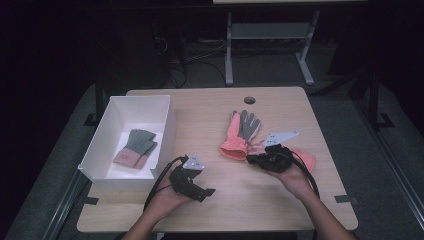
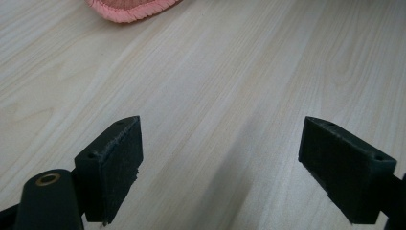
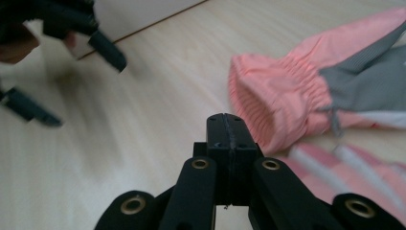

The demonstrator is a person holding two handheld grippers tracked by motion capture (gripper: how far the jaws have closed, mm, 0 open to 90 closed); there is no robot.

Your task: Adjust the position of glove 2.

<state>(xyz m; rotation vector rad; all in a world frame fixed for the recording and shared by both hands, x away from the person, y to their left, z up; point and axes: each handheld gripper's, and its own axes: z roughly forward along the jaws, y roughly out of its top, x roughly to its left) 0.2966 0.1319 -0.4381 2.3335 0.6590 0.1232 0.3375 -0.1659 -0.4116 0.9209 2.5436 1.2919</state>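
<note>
One pink-and-grey glove (image 1: 240, 135) lies mid-tabletop (image 1: 220, 200), cuff toward me. My right tool (image 3: 225, 129) sits just beside that cuff, pressed together on nothing. My left tool (image 2: 220, 163) hovers spread over bare wood, near the white box (image 1: 167, 127) holding another glove (image 1: 136, 147).

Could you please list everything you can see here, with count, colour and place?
table: one, light wood, under everything
box: one, white, open-topped, on the table's left side
glove in the box: one, grey with pink cuff, flat on the box floor
gloves on the table: at least two, pink and grey, right of centre; one partly behind the right tool
table legs: grey, on the floor beyond
cables: dark, on the floor beyond
left tool: jaws open, empty, over bare wood
right tool: jaws shut, empty, beside the gloves
</note>
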